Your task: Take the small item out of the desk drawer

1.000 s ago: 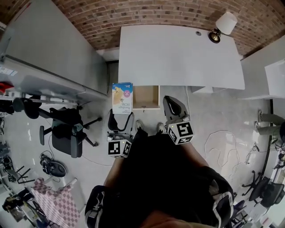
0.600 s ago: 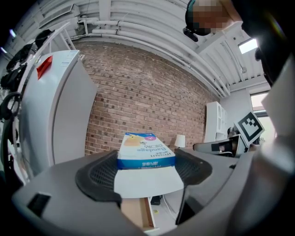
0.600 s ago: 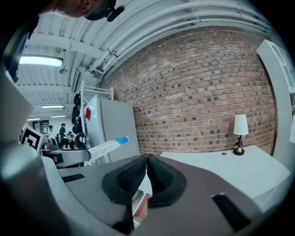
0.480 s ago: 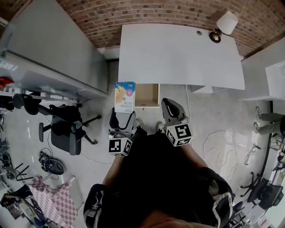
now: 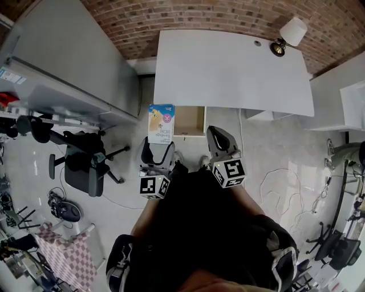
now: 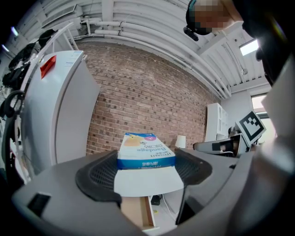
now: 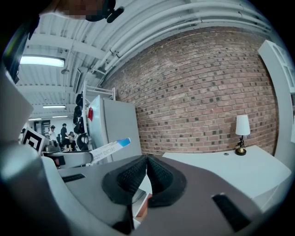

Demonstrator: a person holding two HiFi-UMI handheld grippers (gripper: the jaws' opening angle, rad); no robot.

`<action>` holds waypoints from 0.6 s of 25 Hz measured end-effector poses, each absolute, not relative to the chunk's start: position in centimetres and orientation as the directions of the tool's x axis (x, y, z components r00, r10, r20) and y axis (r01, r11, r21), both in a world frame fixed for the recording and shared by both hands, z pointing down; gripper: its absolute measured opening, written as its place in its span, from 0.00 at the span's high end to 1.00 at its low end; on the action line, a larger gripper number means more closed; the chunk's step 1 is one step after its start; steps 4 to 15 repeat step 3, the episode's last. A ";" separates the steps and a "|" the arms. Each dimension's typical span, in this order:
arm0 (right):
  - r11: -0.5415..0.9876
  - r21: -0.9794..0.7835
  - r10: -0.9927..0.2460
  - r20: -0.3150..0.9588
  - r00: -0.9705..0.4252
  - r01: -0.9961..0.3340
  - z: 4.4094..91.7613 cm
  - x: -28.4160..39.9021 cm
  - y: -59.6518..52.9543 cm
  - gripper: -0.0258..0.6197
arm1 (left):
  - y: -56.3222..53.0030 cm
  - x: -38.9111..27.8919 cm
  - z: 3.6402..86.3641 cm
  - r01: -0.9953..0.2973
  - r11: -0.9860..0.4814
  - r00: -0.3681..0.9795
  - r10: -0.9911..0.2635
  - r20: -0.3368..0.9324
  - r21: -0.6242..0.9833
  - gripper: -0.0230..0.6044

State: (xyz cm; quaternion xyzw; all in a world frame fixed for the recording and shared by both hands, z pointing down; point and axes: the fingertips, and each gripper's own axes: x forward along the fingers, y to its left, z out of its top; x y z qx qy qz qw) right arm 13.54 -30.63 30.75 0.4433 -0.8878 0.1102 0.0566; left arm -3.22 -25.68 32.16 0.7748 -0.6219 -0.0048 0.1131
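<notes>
- Gripping the small box [image 5: 161, 122] by its lower end, your left gripper [image 5: 157, 147] has both jaws clamped on its sides.
- The box sits outside the open drawer [image 5: 189, 121], by its left edge, under the desk [image 5: 234, 68] front.
- Your right gripper [image 5: 218, 138] is clenched, jaws pressed together on nothing.

The left tongs [image 5: 158, 148] have carried the box [image 5: 161, 122] slightly forward.

The box [image 6: 145, 152] is made of smooth printed card. The pads [image 6: 99, 177] of the left tool [image 6: 146, 174] are moulded matt black and ribbed. The drawer [image 5: 191, 121] is lined in bare wood, the counter [image 5: 234, 68] finished matt white, the wall [image 5: 199, 17] laid in rough brick.
</notes>
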 end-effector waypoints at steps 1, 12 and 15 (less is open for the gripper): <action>0.581 -0.147 -0.776 0.198 -0.600 -0.800 30.8 13.5 -30.5 0.92 | -25.6 -3.3 32.2 -0.963 -0.201 0.227 -0.965 0.134 0.182 0.34; 0.578 -0.149 -0.777 0.198 -0.597 -0.802 30.8 13.4 -30.4 0.92 | -25.6 -3.4 32.3 -0.962 -0.200 0.227 -0.964 0.136 0.183 0.34; 0.578 -0.149 -0.777 0.198 -0.597 -0.802 30.8 13.4 -30.4 0.92 | -25.6 -3.4 32.3 -0.962 -0.200 0.227 -0.964 0.136 0.183 0.34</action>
